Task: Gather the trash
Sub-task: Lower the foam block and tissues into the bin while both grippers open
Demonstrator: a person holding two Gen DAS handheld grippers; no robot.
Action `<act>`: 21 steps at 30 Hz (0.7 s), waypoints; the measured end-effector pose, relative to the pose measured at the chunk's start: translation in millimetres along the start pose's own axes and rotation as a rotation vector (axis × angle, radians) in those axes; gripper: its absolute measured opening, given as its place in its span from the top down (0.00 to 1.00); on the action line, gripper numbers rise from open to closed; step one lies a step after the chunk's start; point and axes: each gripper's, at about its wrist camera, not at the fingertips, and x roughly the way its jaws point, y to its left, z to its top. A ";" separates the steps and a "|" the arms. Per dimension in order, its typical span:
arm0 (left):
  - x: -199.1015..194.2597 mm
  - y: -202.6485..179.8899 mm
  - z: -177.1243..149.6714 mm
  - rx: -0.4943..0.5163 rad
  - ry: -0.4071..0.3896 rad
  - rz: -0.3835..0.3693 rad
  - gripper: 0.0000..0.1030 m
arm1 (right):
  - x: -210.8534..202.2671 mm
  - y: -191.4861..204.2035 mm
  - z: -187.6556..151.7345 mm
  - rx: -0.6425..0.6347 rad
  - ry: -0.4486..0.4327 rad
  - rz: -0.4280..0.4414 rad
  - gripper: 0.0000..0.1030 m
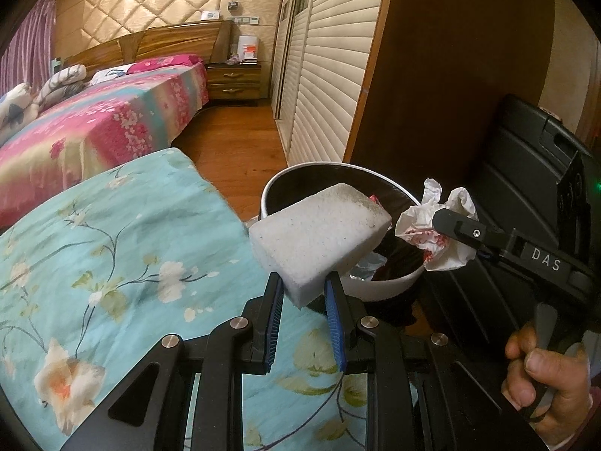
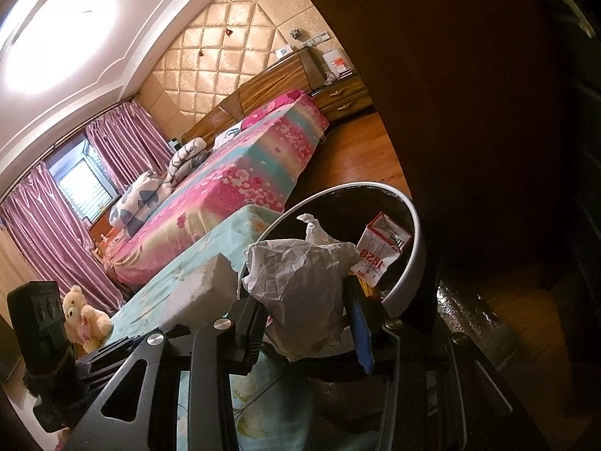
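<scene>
Your left gripper (image 1: 304,300) has its jaws clamped on a white foam block (image 1: 319,233), lower centre; your right gripper (image 2: 308,323) pinches crumpled paper (image 2: 300,282). Both hang over the bin (image 1: 379,282), probably so each piece drops straight inside.

The white foam block (image 1: 319,236) covers much of the trash bin (image 1: 394,282) mouth in the left wrist view, hiding most of its contents; only a sliver of a red-and-white packet and some foil show. In the right wrist view, the crumpled paper (image 2: 300,285) screens the bin's near side, and a carton (image 2: 383,251) printed "1928" is partly hidden behind it. The teddy bear (image 2: 84,315) is partly blocked by the left gripper's body. Items on the nightstand (image 1: 233,80) are too small to identify.
</scene>
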 end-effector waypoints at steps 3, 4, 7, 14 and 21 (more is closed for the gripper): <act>3.5 -1.2 3.2 0.005 0.002 0.001 0.79 | -0.7 1.6 1.0 -0.003 -0.002 -0.003 0.61; 5.0 -1.8 4.4 0.008 0.002 0.002 0.79 | -0.6 1.8 0.9 -0.003 -0.002 -0.003 0.61; 6.4 -4.6 4.5 0.015 0.002 0.003 0.79 | -1.6 3.0 2.2 -0.006 -0.003 -0.003 0.61; 13.0 -8.4 10.9 0.019 0.004 0.008 0.79 | 0.0 2.8 5.4 -0.009 -0.003 -0.002 0.61; 17.9 -10.5 14.1 0.022 0.008 0.011 0.79 | 3.4 0.2 7.4 -0.006 0.000 -0.004 0.61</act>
